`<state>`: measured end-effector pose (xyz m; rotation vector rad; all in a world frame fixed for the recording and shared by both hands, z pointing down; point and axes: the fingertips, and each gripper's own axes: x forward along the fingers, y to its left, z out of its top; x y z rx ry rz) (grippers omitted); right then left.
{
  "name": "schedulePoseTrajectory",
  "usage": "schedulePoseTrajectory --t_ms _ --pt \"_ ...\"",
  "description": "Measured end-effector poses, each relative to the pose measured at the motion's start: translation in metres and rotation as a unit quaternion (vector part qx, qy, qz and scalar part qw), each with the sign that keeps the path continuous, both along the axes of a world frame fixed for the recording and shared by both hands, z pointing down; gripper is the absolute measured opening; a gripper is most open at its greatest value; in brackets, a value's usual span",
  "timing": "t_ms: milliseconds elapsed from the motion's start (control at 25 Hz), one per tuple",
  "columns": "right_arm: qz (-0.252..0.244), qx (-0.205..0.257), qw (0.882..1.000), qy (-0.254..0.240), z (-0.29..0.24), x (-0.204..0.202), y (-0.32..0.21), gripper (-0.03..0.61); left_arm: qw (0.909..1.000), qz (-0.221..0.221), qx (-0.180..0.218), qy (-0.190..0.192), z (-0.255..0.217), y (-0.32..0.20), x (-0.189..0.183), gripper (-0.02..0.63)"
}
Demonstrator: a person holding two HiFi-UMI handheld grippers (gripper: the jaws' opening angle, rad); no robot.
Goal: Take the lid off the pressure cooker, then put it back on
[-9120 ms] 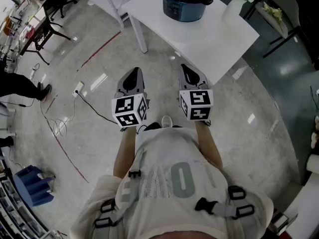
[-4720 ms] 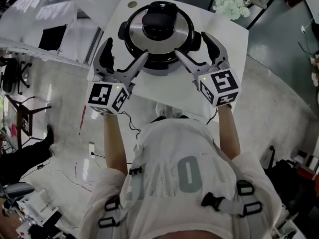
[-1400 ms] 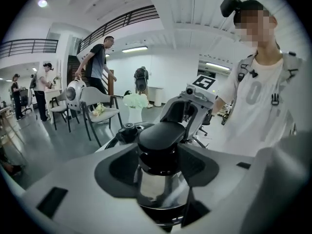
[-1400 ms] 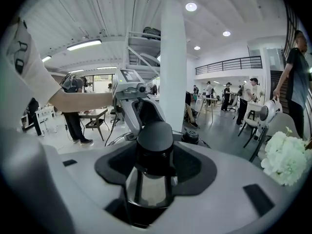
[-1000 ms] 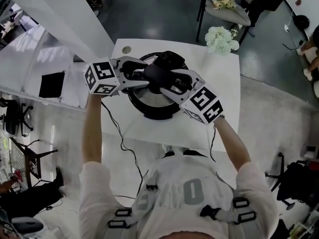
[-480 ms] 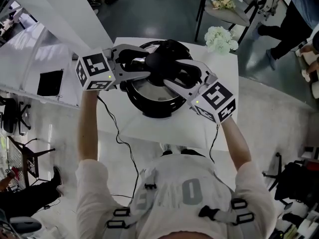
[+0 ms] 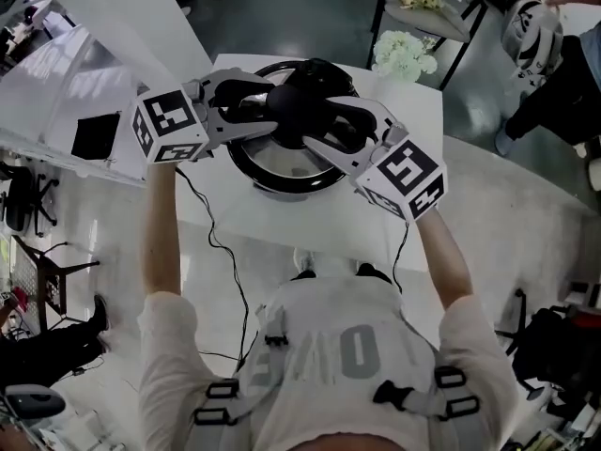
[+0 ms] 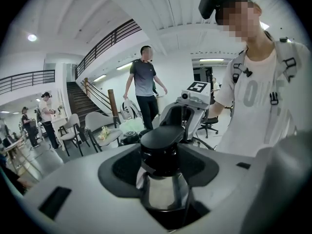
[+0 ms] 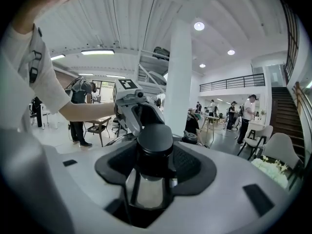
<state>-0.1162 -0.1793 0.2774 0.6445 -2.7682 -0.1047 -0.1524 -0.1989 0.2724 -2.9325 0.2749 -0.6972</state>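
The pressure cooker's lid has a big black knob (image 7: 302,101) over a steel top (image 7: 286,163) with a black rim. My left gripper (image 7: 277,109) reaches in from the left and my right gripper (image 7: 324,125) from the right, both shut on that knob from opposite sides. In the left gripper view the knob (image 8: 162,147) sits between the grey jaws with steel beneath it, and the right gripper (image 8: 187,116) faces me. The right gripper view shows the knob (image 9: 154,150) held the same way. The cooker's body is mostly hidden under the lid.
The cooker stands on a white table (image 7: 282,228) with a white flower bunch (image 7: 402,54) at its far right corner. A chair (image 7: 423,12) stands beyond. A person (image 7: 554,73) is at the right. A cable (image 7: 221,252) hangs off the front.
Both grippers have risen together with the knob in their grip, and the lid has come up with them. It looks larger and nearer now.
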Motion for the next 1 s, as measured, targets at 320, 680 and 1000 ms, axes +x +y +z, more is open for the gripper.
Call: schedulePoseTrajectory --t_ms 320,680,1000 --pt "-0.057 0.03 0.998 0.006 -0.035 0.081 0.047 0.238 0.9979 -0.051 0.038 0.016 -0.036 0.052 0.08 0.232" --pt "-0.103 0.028 0.994 0.014 0.022 0.176 0.111 0.238 0.9942 -0.099 0.035 0.02 0.021 0.119 0.174 0.232" --pt "-0.125 0.003 0.991 0.046 0.026 0.185 0.117 0.238 0.9909 -0.13 0.008 0.035 0.029 0.126 0.182 0.233"
